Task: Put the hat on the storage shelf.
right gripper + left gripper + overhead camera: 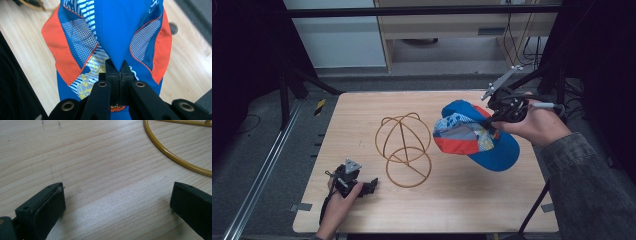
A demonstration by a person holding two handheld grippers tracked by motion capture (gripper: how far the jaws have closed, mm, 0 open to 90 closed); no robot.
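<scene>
A blue and orange cap (477, 134) with mesh panels hangs above the right half of the wooden table (442, 200). My right gripper (492, 117) is shut on a pinched fold of the cap's blue crown (117, 37), with the jaws pressed together on the fabric. A gold wire hat stand (404, 150) of joined rings lies at the table's middle, left of the cap. My left gripper (371, 186) rests on the table near the front left, open, with bare wood between its jaws. One gold ring of the stand (175, 157) curves just beyond its jaws.
A dark metal frame and rails (267, 160) run along the table's left side. Cabinets and cables (522, 35) stand beyond the far edge. A person's sleeved right forearm (587, 180) crosses the table's right edge.
</scene>
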